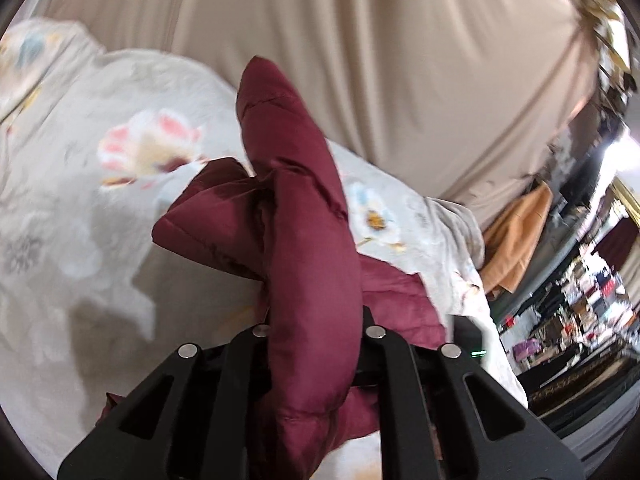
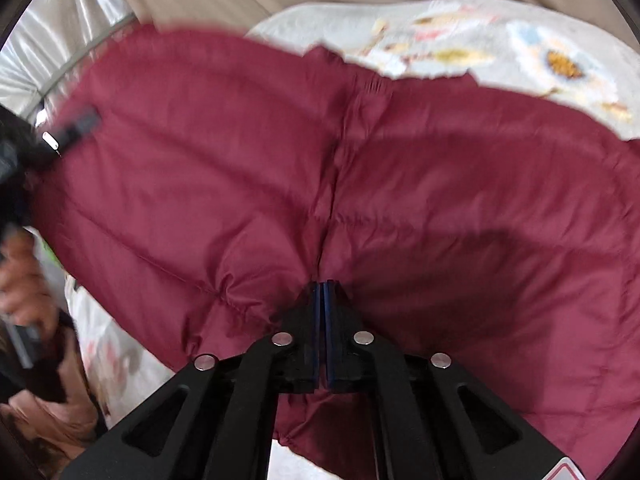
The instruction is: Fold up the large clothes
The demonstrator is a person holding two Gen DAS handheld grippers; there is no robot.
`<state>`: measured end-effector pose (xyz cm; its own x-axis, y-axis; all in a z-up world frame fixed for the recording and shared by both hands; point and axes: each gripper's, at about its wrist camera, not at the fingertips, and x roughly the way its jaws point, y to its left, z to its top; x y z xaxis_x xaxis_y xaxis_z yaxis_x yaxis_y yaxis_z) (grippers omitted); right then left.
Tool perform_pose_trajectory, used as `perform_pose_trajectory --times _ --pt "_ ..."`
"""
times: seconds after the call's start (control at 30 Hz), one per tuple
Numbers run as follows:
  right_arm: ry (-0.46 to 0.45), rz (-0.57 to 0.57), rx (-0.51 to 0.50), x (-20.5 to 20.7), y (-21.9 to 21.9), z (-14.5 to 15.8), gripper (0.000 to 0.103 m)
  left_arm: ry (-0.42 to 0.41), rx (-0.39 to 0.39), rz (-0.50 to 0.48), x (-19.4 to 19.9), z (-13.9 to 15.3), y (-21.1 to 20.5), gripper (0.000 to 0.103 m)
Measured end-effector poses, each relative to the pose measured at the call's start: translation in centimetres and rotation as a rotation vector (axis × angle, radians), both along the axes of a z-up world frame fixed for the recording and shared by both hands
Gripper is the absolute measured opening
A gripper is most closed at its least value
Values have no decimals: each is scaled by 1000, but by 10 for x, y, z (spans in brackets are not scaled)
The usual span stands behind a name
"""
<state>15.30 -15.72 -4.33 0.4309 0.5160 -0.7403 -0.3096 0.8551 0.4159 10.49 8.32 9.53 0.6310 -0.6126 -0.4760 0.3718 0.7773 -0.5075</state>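
The maroon padded jacket [image 2: 360,184] lies mostly spread on the floral bedspread [image 1: 100,200], so folding has barely begun. The left gripper [image 1: 316,340] is clamped on a puffy sleeve-like fold raised above the bedspread, and the right gripper [image 2: 324,292] is pinched tight on the jacket's hem.

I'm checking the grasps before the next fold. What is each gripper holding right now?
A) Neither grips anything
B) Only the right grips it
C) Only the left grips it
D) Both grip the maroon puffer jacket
D: the left gripper is clamped on a puffy roll of the maroon puffer jacket, and the right gripper is pinched shut on its fabric.
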Motion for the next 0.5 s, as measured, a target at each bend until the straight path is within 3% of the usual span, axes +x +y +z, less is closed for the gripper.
perform_pose_trajectory --times 0.27,0.37,0.5 --pt "-2 43 40 12 9 -14 1 -85 123 -103 -19 18 -83 12" --pt "7 21 72 2 -6 -4 1 -90 138 -105 -17 20 -94 12" --pt "-12 72 126 -39 -28 21 1 -102 153 -90 -22 26 -91 12"
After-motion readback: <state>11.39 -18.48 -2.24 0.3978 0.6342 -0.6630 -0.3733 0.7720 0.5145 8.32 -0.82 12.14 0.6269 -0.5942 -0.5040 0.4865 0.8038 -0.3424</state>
